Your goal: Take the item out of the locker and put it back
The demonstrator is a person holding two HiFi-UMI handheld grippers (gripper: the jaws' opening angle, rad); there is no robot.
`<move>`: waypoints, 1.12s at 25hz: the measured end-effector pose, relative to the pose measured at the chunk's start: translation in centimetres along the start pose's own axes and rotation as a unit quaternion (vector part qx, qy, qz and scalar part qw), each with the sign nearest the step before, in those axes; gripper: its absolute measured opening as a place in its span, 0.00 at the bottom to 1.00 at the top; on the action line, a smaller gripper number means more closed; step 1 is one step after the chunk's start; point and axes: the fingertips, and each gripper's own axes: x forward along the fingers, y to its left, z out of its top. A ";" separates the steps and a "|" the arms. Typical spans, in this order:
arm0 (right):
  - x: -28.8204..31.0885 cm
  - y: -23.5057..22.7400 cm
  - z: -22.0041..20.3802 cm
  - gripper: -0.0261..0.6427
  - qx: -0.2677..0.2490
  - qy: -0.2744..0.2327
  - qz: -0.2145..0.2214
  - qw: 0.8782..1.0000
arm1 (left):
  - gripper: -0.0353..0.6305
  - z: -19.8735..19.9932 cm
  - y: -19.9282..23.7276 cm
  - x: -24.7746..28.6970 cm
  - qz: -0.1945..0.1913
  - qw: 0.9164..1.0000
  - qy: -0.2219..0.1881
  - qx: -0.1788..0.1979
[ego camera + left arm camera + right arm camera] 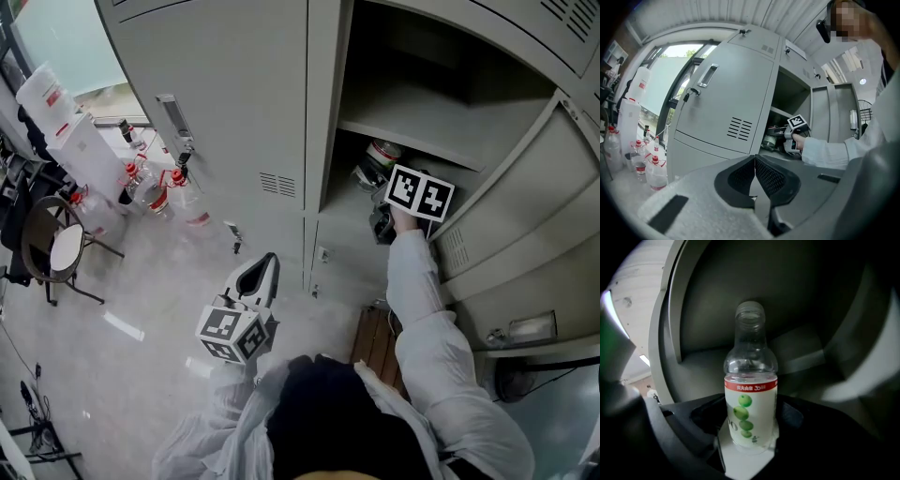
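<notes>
A clear plastic bottle (751, 394) with no cap, a red band and green fruit on its white label stands upright between the dark pads of my right gripper (751, 416), which is shut on its lower body. In the head view that gripper (375, 178) reaches into the open locker (412, 141) under the shelf, where the bottle (381, 153) shows just past the marker cube. My left gripper (265, 265) hangs outside, in front of the closed locker door, with its jaws shut and nothing in them (754, 161).
The locker's open door (525, 206) swings out at the right. A closed door with a handle (178, 117) is at the left. Several water bottles (155, 192), white jugs (56, 112) and a chair (56, 248) stand on the floor at the left.
</notes>
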 end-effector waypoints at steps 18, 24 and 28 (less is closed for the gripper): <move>-7.6 8.3 -7.4 0.50 0.136 0.074 0.070 0.985 | 0.06 1.8 0.7 -4.6 -0.067 0.997 0.021 0.015; -11.2 11.0 -10.7 0.50 0.126 0.086 0.074 0.986 | 0.06 0.6 0.4 -6.1 -0.083 0.996 0.035 0.011; -13.2 12.3 -11.7 0.50 0.106 0.087 0.074 0.988 | 0.06 -0.4 0.2 -6.7 -0.098 0.994 0.045 0.010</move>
